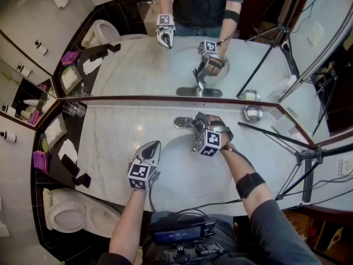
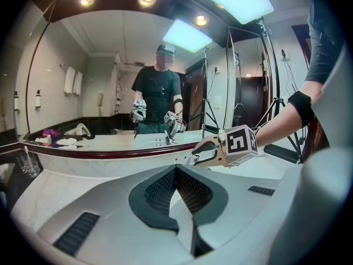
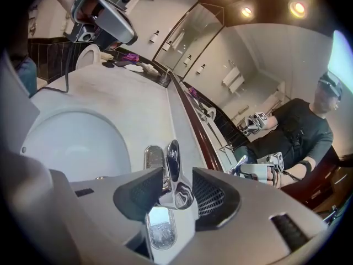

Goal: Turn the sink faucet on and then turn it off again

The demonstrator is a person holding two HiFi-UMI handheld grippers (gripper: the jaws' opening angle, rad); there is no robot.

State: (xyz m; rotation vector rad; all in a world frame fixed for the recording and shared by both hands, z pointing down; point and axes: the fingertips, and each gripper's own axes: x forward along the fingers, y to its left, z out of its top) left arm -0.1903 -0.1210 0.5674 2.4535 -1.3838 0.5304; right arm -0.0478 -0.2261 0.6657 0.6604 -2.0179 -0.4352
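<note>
Marble counter [image 1: 116,131] lay under your left gripper [image 1: 154,144], which hung just left of the basin [image 1: 176,162] with its jaws shut on nothing. The chrome faucet [image 3: 172,167] stood at the basin's back edge, close under the mirror [image 1: 143,65]. Your right gripper [image 1: 202,122] had reached over the basin, and its two pads were closed on the faucet.

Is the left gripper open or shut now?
Shut. In the left gripper view, the left gripper has its jaw tips touching, with nothing between them.
</note>
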